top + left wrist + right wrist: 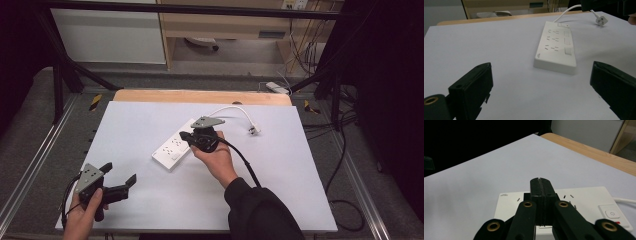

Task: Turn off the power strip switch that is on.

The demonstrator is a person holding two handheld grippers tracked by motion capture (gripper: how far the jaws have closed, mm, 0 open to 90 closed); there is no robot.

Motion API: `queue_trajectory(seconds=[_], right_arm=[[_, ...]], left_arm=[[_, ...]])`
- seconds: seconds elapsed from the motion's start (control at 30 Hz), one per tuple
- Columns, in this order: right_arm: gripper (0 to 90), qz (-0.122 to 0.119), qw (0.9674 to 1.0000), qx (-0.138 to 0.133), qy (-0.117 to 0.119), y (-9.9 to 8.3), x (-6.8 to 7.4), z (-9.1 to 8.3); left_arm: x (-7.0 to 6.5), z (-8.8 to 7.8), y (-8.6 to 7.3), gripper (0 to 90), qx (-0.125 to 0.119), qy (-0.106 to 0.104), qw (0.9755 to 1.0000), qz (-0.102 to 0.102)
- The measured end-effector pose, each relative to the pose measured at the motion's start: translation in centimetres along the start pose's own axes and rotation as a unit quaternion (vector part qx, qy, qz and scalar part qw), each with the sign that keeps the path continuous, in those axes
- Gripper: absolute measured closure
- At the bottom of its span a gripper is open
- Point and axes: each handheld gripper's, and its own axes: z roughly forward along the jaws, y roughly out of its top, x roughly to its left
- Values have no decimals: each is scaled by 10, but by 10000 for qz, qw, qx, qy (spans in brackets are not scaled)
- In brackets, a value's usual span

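1. The right gripper (186, 136) has its jaws pressed together with nothing between them. In the right gripper view the joined tips hang over the socket face of the white rectangular plastic power strip (584, 202), near its middle; whether they touch the plastic I cannot tell.
2. The left gripper (120, 174) has its jaws spread wide and empty. It hovers near the front left corner of the desk, well apart from the strip, which lies ahead of it in the left gripper view.
3. The power strip lies flat and slanted near the middle of the white sheet-covered desk (135, 125). Its round power button (612, 214) sits at the end where the white cord (231, 108) leaves, curving off to the loose white plug (253, 129) on the sheet.
4. Risks, as I judge them: no hand steadies the strip, so a push from the closed tips could slide or swivel it on the smooth sheet. A skewed press could slip off a switch or jam the tips against a socket slot.
5. The trailing black cable of the right gripper could snag the strip's edge.
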Motion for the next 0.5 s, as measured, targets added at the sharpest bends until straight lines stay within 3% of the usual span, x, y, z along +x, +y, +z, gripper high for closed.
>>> queue_trajectory(seconds=[0.5], right_arm=[[900,17,9999,129,96,-7,4,10]], left_arm=[[0,0,0,44,-3,11,10000,-10]])
